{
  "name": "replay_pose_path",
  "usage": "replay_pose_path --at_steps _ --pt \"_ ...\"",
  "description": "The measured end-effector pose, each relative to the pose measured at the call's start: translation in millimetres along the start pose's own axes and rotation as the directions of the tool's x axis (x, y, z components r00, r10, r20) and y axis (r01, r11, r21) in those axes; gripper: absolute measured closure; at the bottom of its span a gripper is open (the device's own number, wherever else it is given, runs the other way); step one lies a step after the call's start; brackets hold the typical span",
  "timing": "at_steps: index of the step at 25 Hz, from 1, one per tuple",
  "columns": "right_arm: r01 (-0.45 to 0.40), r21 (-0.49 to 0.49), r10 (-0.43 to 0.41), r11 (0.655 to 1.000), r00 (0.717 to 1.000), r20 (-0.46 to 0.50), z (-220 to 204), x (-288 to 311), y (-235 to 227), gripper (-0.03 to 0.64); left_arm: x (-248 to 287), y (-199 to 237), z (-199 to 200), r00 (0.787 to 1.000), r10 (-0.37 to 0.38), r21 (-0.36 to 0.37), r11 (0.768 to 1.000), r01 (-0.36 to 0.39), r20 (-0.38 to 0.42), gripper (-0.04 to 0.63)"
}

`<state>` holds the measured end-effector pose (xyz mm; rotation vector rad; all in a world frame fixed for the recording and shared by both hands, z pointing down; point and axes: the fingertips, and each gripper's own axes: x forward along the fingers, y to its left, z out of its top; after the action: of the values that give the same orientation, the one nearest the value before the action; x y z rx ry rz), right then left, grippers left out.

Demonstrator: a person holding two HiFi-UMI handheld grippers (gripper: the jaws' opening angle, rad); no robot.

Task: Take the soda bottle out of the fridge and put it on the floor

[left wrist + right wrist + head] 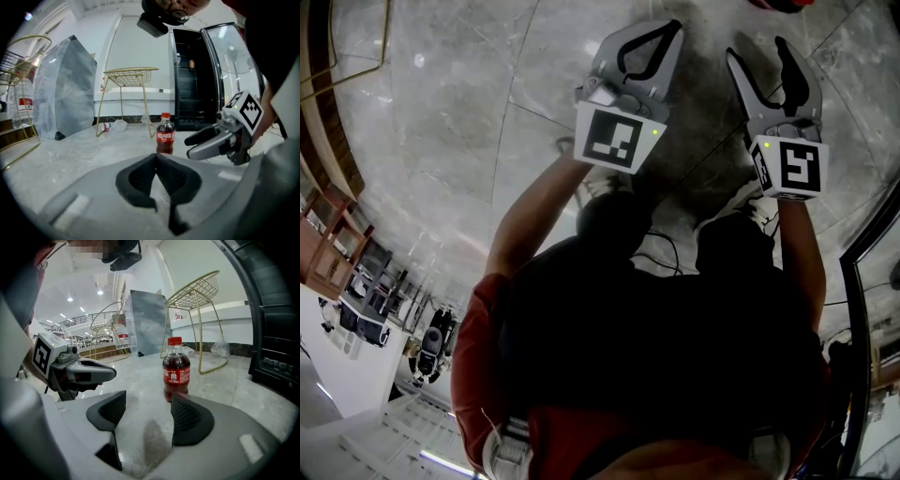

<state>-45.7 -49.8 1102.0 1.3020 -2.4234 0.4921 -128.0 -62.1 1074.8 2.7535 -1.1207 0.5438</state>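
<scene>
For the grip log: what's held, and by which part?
Nothing. The soda bottle stands free beyond the open right gripper; the left gripper is shut, empty.

In the head view a red sliver (781, 4) gets chopped by the top edge, no telling what it is. The soda bottle (176, 369) has its base tucked behind the right gripper (146, 399), and its label's small print is too tiny to read. The fridge (276, 333) runs off the right gripper view's edge, and its inside is too dark to make out.
</scene>
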Motion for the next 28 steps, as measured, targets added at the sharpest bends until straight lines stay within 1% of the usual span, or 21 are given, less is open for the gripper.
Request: replay_pose_path --at_steps 7,11,16,18,23,24,25,28 --pt "-0.004 0.013 0.004 1.0 1.0 -0.003 0.8 -1.0 0.0 0.316 -0.4 0.1 1.7 1.0 0.0 0.007 1.0 0.0 0.003 0.595" --pt "-0.005 0.005 0.005 1.0 1.0 0.001 1.6 -0.2 -0.4 0.318 -0.6 1.2 1.4 1.0 0.002 0.006 1.0 -0.002 0.003 0.595" --pt "-0.004 0.01 0.005 1.0 1.0 -0.014 0.9 -1.1 0.7 0.319 -1.1 1.0 1.7 1.0 0.003 0.004 1.0 -0.003 0.002 0.596" --pt "-0.013 -0.009 0.012 1.0 1.0 -0.007 1.9 -1.4 2.3 0.361 -1.1 0.3 1.7 1.0 0.002 0.005 1.0 -0.002 0.001 0.596" --pt "-0.021 -0.025 0.021 0.999 1.0 0.003 3.1 -2.9 4.1 0.41 -0.2 -2.3 2.3 1.0 -0.004 0.011 1.0 0.004 0.004 0.596" --pt "-0.015 -0.029 0.015 0.999 1.0 0.006 3.5 -3.7 3.7 0.427 -0.3 -2.6 2.2 1.0 -0.005 0.012 1.0 0.005 0.004 0.595" --pt "-0.007 -0.032 0.007 0.999 1.0 0.01 4.2 -4.5 2.8 0.464 -0.3 -2.8 2.2 1.0 -0.005 0.012 1.0 0.005 0.004 0.595" --pt "0.01 -0.032 -0.009 0.999 1.0 0.024 7.3 -7.4 0.6 0.514 -0.3 -2.8 2.8 1.0 -0.002 0.01 1.0 0.002 0.006 0.597"
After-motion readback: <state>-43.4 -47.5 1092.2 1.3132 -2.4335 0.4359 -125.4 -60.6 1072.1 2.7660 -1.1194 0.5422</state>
